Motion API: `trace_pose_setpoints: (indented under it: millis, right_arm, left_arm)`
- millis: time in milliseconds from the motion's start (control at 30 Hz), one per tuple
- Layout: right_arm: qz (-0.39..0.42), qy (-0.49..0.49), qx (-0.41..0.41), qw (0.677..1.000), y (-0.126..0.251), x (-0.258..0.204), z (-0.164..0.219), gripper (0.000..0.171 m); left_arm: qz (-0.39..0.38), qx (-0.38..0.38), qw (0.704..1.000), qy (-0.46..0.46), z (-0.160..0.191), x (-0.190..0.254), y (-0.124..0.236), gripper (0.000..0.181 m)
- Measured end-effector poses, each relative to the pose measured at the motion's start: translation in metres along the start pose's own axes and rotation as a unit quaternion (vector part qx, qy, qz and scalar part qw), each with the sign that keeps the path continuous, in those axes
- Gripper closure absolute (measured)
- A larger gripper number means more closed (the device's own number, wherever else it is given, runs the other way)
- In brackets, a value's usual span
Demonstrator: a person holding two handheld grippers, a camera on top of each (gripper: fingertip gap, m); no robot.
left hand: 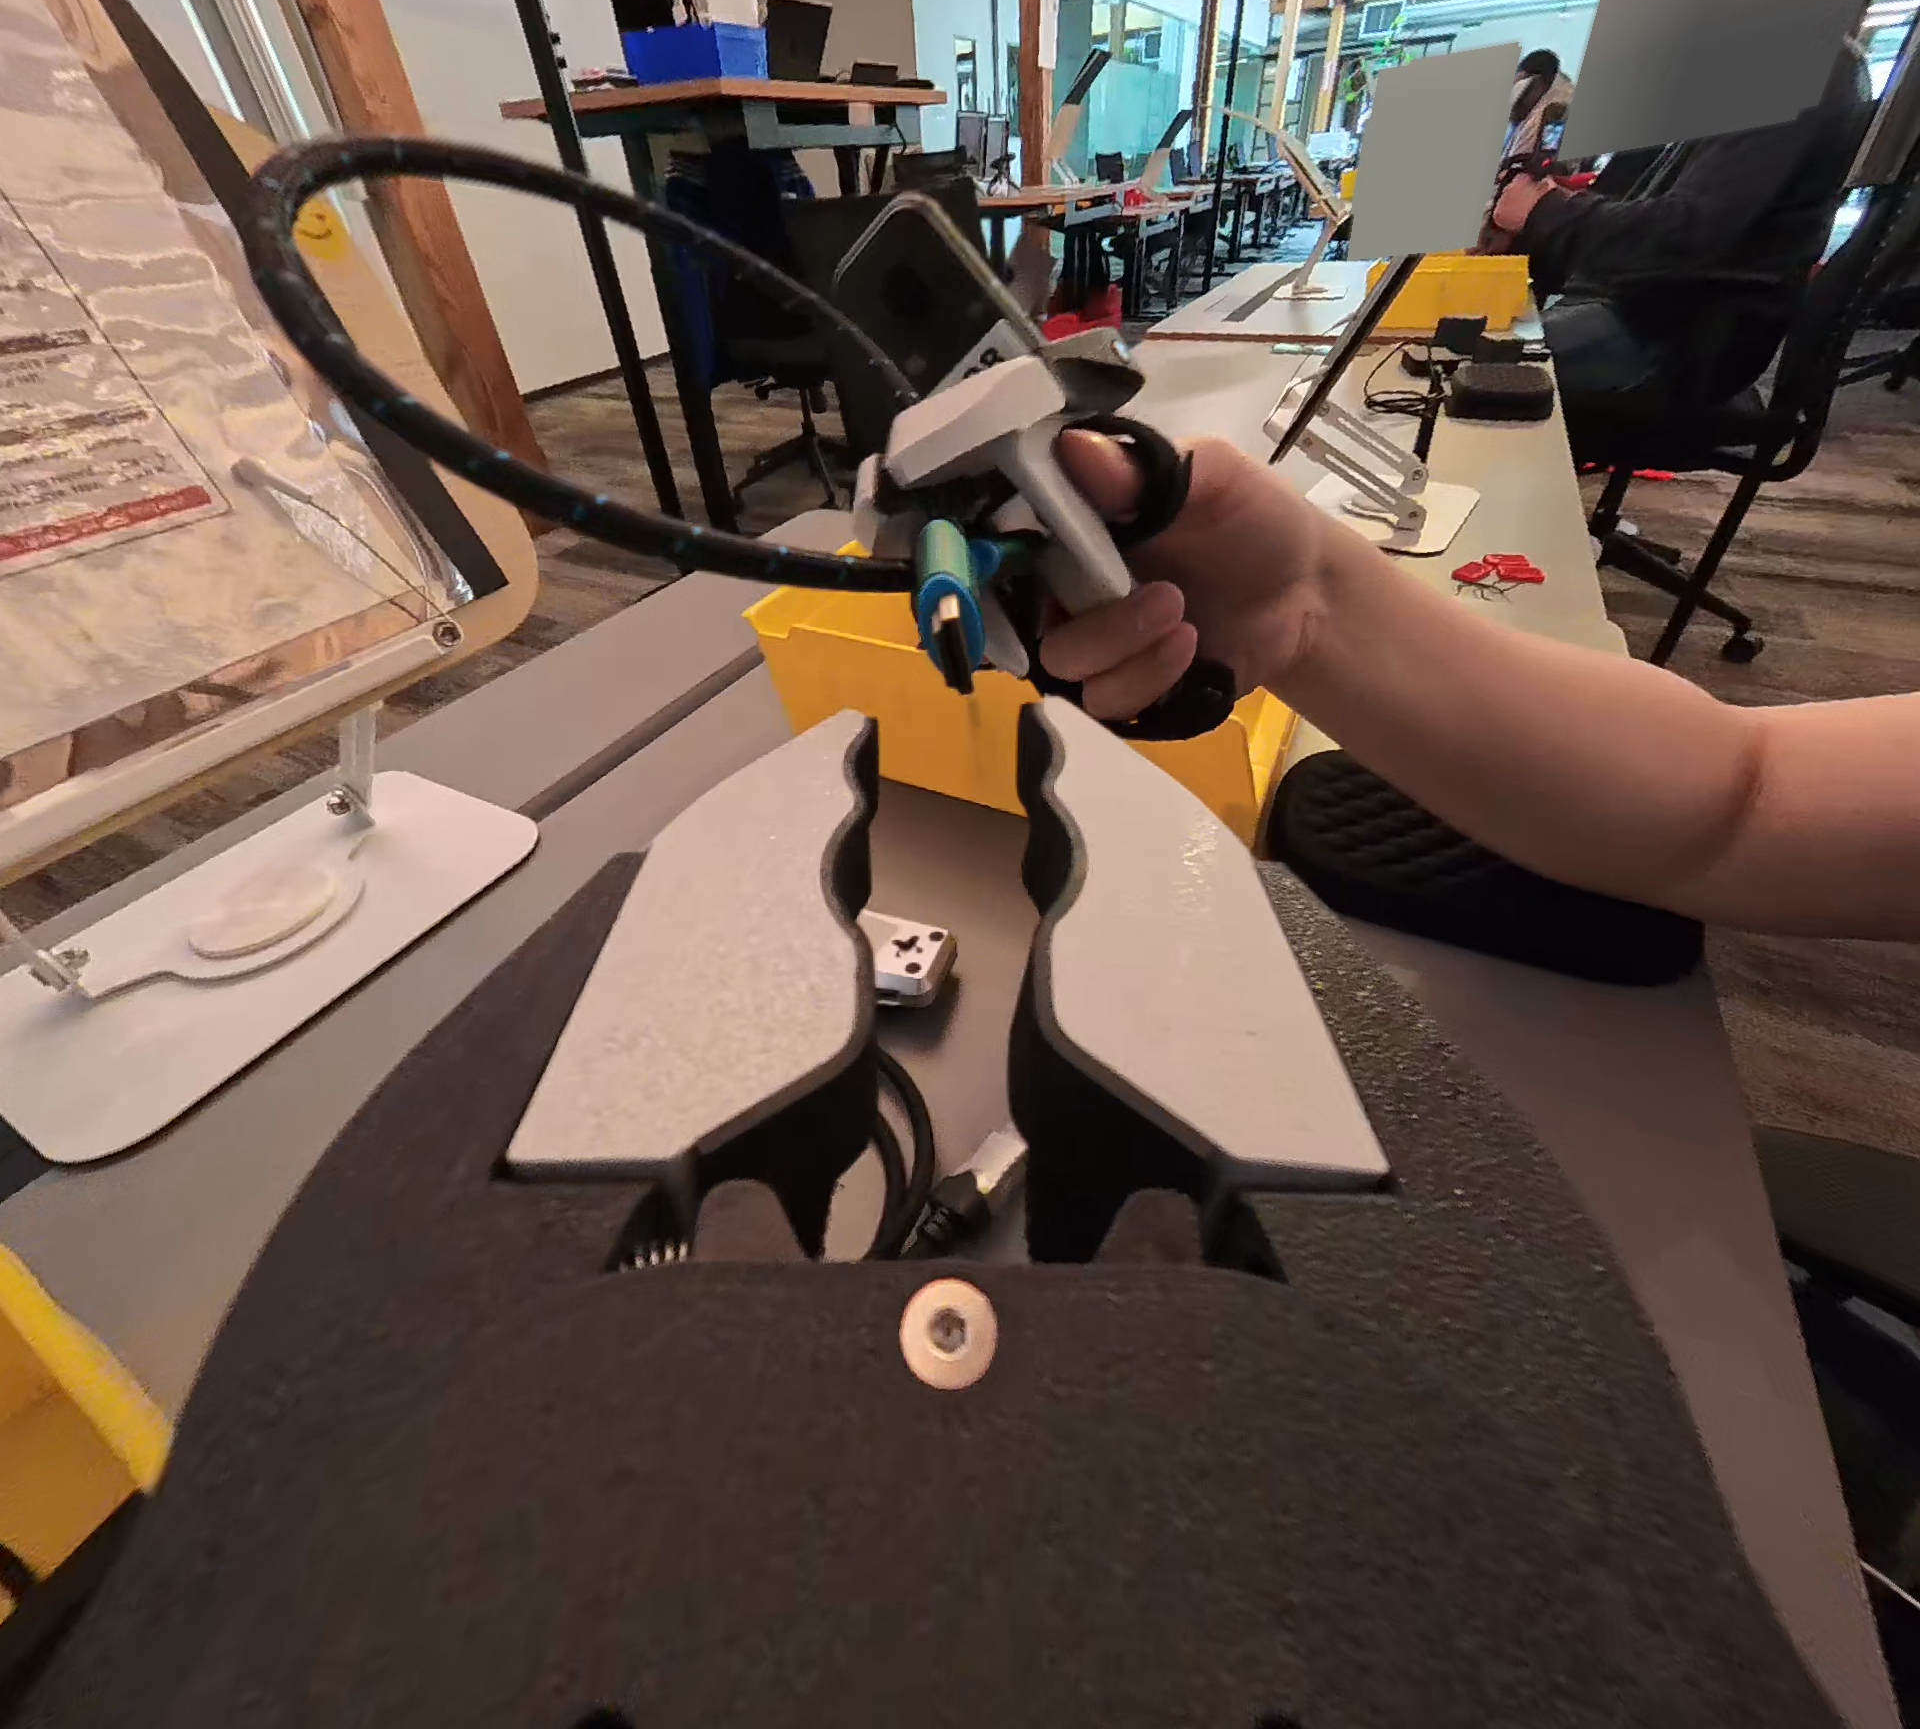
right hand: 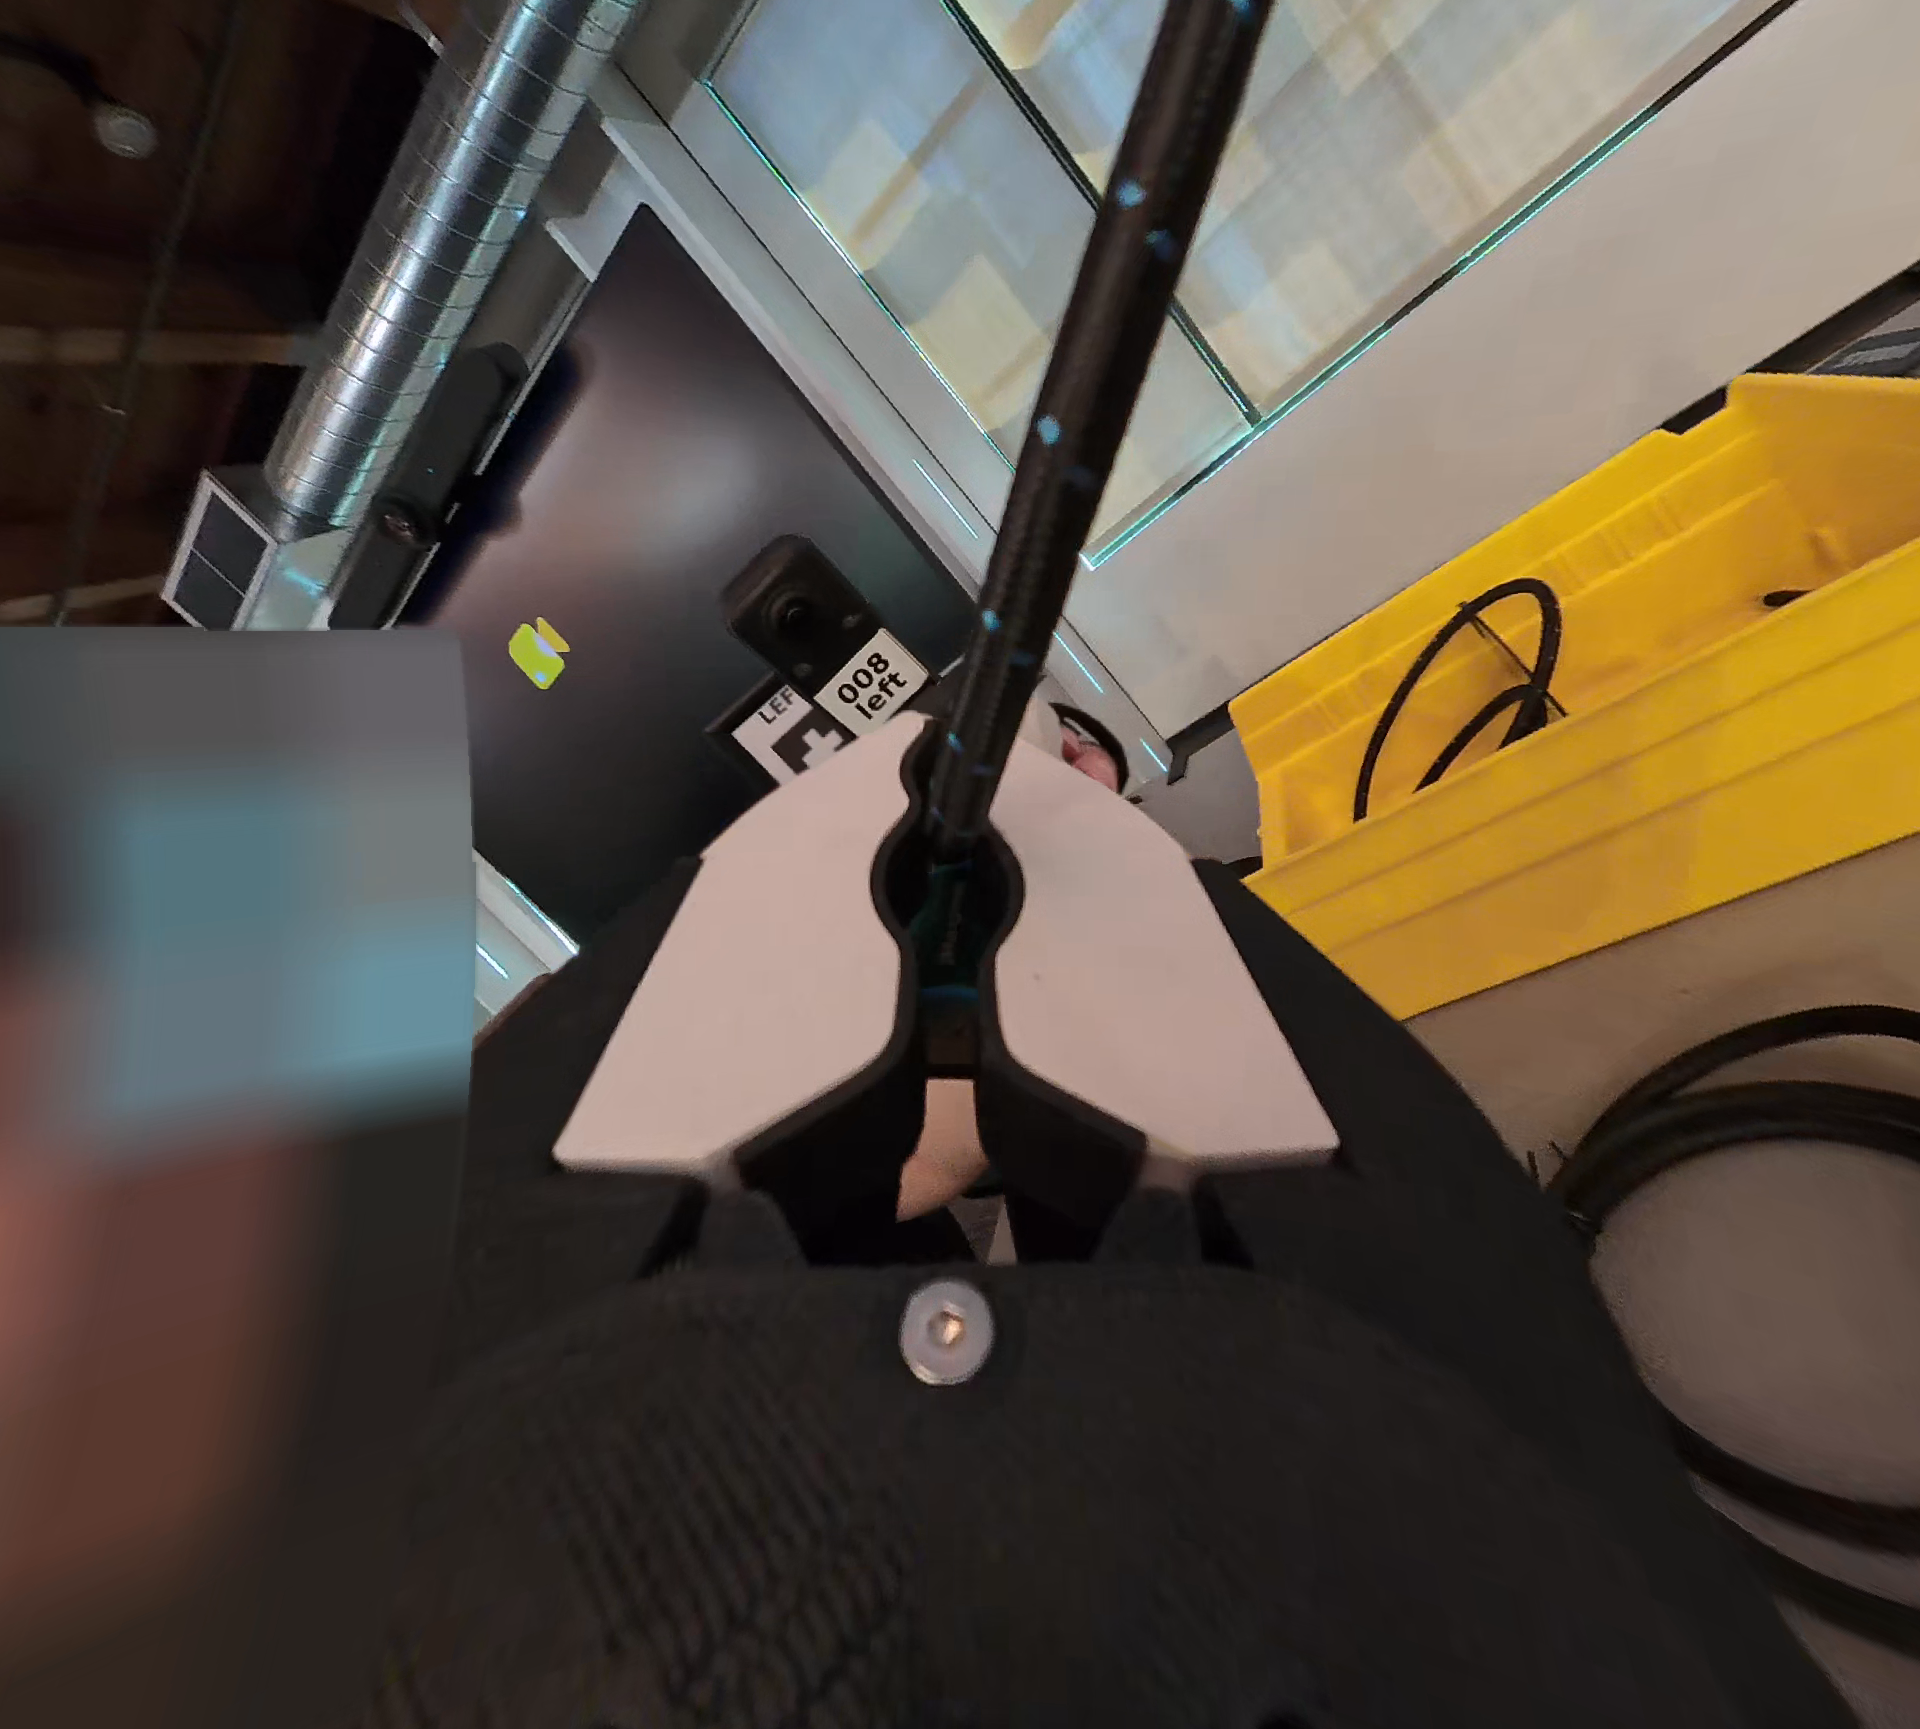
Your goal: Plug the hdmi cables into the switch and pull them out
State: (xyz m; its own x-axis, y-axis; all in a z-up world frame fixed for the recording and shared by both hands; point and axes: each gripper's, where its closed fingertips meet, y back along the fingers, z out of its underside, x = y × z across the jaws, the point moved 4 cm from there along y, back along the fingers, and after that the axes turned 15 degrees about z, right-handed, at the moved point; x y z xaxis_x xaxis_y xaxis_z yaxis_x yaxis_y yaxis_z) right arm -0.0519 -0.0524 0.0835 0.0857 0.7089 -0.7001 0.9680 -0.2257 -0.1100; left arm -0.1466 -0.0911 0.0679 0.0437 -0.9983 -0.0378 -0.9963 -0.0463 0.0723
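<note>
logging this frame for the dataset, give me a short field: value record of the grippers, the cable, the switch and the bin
left gripper: jaws open, empty, above the grey table
right gripper: jaws shut on the plug, held up in the air by a hand
hdmi cable: black braid with blue flecks, arcing in a loop away from the right gripper
plug: blue-green shell, metal tip pointing down, not inserted
switch: small silver box on the table, seen between the left jaws, nothing plugged into the visible side
yellow bin: on the table behind the left gripper
</note>
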Motion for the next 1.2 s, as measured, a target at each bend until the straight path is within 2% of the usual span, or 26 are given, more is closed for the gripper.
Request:
trace_pose_setpoints:
  millis: [33, 200, 400, 500, 667, 800, 867, 1000, 1200]
  right_arm:
    - [-0.003, -0.004, 0.0, 1.0, -0.001, 0.001, 0.001, 0.168]
    - [-0.033, -0.007, -0.002, 0.999, -0.004, 0.0, 0.004, 0.168]
    - [-0.016, 0.052, -0.015, 0.998, -0.01, 0.0, 0.011, 0.168]
    - [0.01, 0.068, -0.021, 0.997, -0.011, 0.005, 0.012, 0.169]
    - [0.012, 0.068, -0.01, 0.998, -0.011, 0.003, 0.01, 0.168]
    - [0.033, 0.065, 0.013, 0.997, -0.007, 0.002, 0.001, 0.14]
    - [0.056, 0.073, 0.027, 0.995, -0.002, 0.005, -0.005, 0.133]
    - [0.07, 0.056, 0.021, 0.996, 0.003, 0.01, -0.008, 0.129]
    - [0.055, -0.001, -0.08, 0.995, -0.012, 0.019, 0.019, 0.127]
  left_arm:
    - [-0.001, 0.002, 1.0, 0.0, -0.001, 0.001, 0.0, 0.157]
    - [-0.024, -0.008, 0.999, -0.023, -0.004, 0.002, 0.0, 0.155]
    - [-0.047, -0.04, 0.997, -0.05, -0.001, -0.001, -0.002, 0.159]
    - [-0.068, -0.08, 0.991, -0.087, 0.006, -0.002, -0.004, 0.169]
    - [-0.116, -0.101, 0.974, -0.164, 0.004, -0.002, -0.005, 0.169]
    - [-0.144, -0.101, 0.961, -0.213, -0.005, 0.0, -0.003, 0.17]
    - [-0.158, -0.099, 0.955, -0.229, -0.007, 0.0, 0.0, 0.17]
    - [-0.199, -0.096, 0.937, -0.27, -0.007, -0.004, 0.007, 0.17]
    - [-0.203, -0.1, 0.933, -0.28, 0.001, -0.007, 0.011, 0.17]
